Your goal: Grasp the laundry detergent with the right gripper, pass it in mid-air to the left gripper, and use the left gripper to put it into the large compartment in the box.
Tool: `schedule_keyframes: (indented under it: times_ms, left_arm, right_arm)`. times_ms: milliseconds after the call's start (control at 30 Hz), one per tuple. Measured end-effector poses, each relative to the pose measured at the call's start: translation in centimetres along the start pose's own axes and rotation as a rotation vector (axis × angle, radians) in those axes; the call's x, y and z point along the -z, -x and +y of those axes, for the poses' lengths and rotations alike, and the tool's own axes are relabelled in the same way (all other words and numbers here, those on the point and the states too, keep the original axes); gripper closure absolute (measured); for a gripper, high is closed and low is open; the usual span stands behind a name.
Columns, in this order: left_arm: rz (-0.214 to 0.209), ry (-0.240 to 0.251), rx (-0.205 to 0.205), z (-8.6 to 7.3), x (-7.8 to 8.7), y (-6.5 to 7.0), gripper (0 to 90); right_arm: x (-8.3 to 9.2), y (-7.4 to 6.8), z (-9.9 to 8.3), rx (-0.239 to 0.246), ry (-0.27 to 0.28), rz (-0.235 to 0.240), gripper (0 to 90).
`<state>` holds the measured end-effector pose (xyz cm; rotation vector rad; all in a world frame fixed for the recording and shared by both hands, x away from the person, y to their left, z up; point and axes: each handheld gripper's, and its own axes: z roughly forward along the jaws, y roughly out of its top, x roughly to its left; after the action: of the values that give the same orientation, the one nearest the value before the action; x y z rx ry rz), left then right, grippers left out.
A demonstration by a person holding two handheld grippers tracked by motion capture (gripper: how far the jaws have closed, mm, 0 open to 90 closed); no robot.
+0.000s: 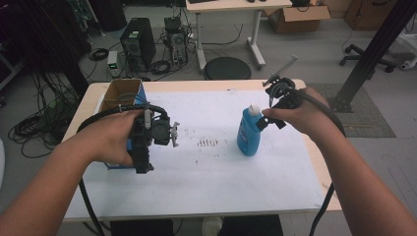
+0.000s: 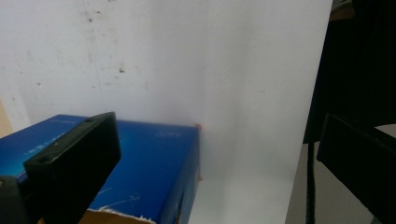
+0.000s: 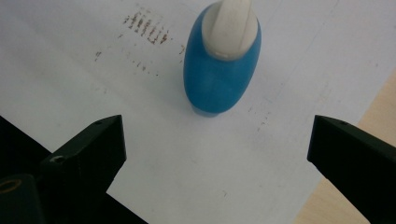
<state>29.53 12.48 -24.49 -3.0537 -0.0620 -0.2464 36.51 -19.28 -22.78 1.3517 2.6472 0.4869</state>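
A blue bottle [image 1: 249,132] with a white cap stands upright right of the middle of the white sheet [image 1: 206,182]. My right gripper [image 1: 277,106] hovers just right of the bottle's top. In the right gripper view its jaws [image 3: 215,135] stand wide open above the bottle [image 3: 222,70], with nothing between them. An open cardboard box [image 1: 119,94] with blue sides sits at the table's left. My left gripper [image 1: 147,140] hangs over the box's near right corner. It is open [image 2: 217,135], and one jaw is above the blue box [image 2: 149,172].
Brown smudges [image 1: 207,142] mark the sheet between the box and the bottle. The wooden table edge [image 1: 319,162] shows on the right. Beyond the table are computer towers [image 1: 137,42], cables, a round black stool [image 1: 227,68] and another desk [image 1: 231,6].
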Motion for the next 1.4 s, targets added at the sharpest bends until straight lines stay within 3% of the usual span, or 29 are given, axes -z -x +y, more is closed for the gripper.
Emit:
schedule_keyframes:
  times_ms: [233,533,867,1400]
  left_arm:
    - [-0.009,-0.018,-0.006,0.0,-1.2,0.5,0.2]
    - [-0.017,-0.024,-0.012,0.1,-1.5,1.0,0.2]
    - [-0.039,-0.016,-0.031,0.2,-2.1,1.5,0.2]
    - [-0.053,-0.01,-0.043,0.0,-1.9,2.0,0.2]
  right_arm:
    - [-0.5,0.3,-1.8,-0.013,-0.009,0.019,4.4]
    - [-2.5,0.6,-4.1,-0.041,-0.006,0.039,4.4]
    - [-5.0,0.6,-5.7,-0.056,0.041,0.055,4.5]
    - [-8.1,-0.1,-6.6,-0.058,0.137,0.052,4.8]
